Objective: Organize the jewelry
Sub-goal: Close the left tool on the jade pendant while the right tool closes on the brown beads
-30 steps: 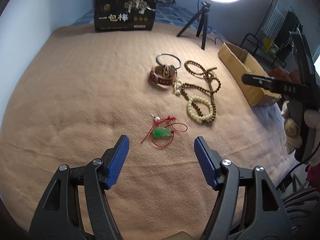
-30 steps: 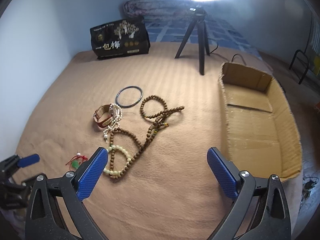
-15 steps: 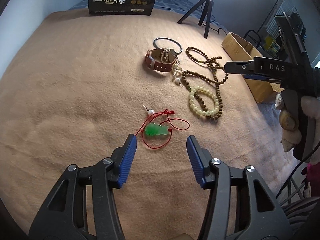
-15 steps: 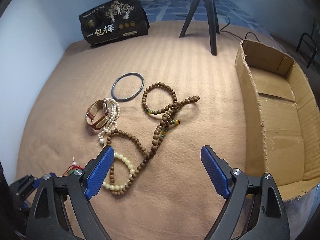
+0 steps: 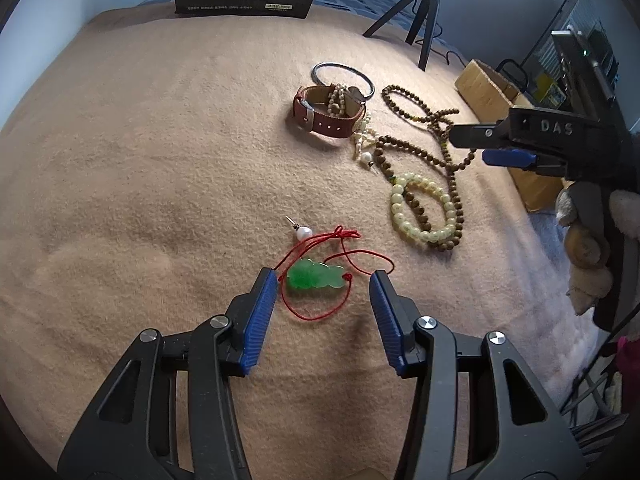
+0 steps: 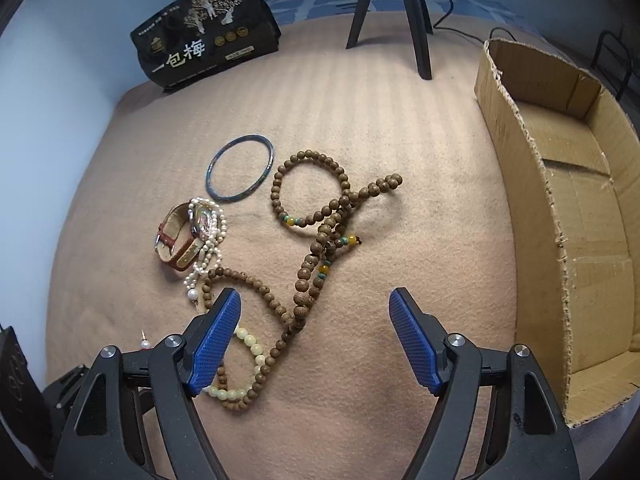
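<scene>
1. Both grippers had come down closer to the jewelry than a second earlier, and both pairs of jaws had just been closing; the left gripper (image 5: 323, 280) now straddled the green pendant (image 5: 316, 276), where before the pendant lay well ahead of it.
2. Left jaws stood apart, one pad on each side of the pendant, neither touching it; its red cord (image 5: 320, 312) looped out beneath and beyond the pads.
3. Right gripper (image 6: 315, 300) also stood with jaws apart, over the long wooden bead strand (image 6: 304, 280), with nothing pressed between the pads.
4. Risk, left: the pads could close on the cord alone or skid off the smooth stone, so the pendant might dangle or drop; the pearl pin (image 5: 302, 233) just beside the cord could be dragged along.
5. Risk, right: the wooden strand lay tangled with the pale bead bracelet (image 6: 248, 344) and the smaller bead bracelet (image 6: 310, 190), so a lift would probably pull several pieces at once.
6. Farther out, the watch (image 6: 180, 236) sat with a pearl string (image 6: 208, 236) draped over it, next to the thin bangle (image 6: 240, 168), all on the tan blanket (image 6: 400, 120).
7. Cardboard box (image 6: 560, 200), at the right edge of the blanket, appeared to hold nothing; every piece was outside it.
</scene>
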Demonstrator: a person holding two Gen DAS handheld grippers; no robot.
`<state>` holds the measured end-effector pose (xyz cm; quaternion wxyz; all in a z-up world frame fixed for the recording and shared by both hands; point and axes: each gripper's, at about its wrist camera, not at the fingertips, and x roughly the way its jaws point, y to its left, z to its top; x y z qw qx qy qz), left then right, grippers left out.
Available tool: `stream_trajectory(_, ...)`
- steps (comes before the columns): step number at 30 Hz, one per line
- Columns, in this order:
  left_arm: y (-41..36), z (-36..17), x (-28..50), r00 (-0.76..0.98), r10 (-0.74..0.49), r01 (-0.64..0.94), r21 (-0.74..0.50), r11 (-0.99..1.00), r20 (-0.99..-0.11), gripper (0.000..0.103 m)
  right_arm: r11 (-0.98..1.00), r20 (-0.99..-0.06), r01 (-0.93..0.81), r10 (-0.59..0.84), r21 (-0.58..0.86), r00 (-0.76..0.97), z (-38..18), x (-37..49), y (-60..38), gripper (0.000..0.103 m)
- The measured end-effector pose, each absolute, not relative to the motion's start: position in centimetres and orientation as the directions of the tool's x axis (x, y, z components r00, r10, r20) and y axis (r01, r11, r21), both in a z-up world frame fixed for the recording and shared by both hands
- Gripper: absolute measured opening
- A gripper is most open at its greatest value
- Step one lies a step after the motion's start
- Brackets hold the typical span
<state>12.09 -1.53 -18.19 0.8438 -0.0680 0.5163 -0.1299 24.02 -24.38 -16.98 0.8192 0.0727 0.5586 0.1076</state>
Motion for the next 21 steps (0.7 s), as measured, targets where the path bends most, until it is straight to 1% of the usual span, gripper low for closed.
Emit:
stream_trajectory(5, -1.9, -18.5, 12.2, 0.444, -0.257, 0.169, -0.202, 0.965, -0.859, 0.05, 0.969, -0.904, -0.1, 0.248, 0.227, 0.349, -17.0, 24.3, -24.1, 0.076)
stream_trajectory(8, -2.1, -18.5, 12.3, 0.451, -0.242, 0.183, -0.177, 0.967, -0.859, 0.043, 0.969, -0.906, -0.101, 0.245, 0.224, 0.344, -17.2, 24.6, -23.9, 0.076)
stream_trajectory(12, -1.8, -18.6, 12.3, 0.454, -0.246, 0.179, -0.183, 0.967, -0.857, 0.034, 0.972, -0.913, -0.09, 0.236, 0.219, 0.333, -17.7, 24.9, -23.6, 0.075)
stream_trajectory(21, -1.8, -18.6, 12.4, 0.457, -0.254, 0.191, -0.185, 0.964, -0.852, 0.033, 0.976, -0.928, -0.051, 0.217, 0.211, 0.302, -19.0, 26.3, -23.3, 0.069)
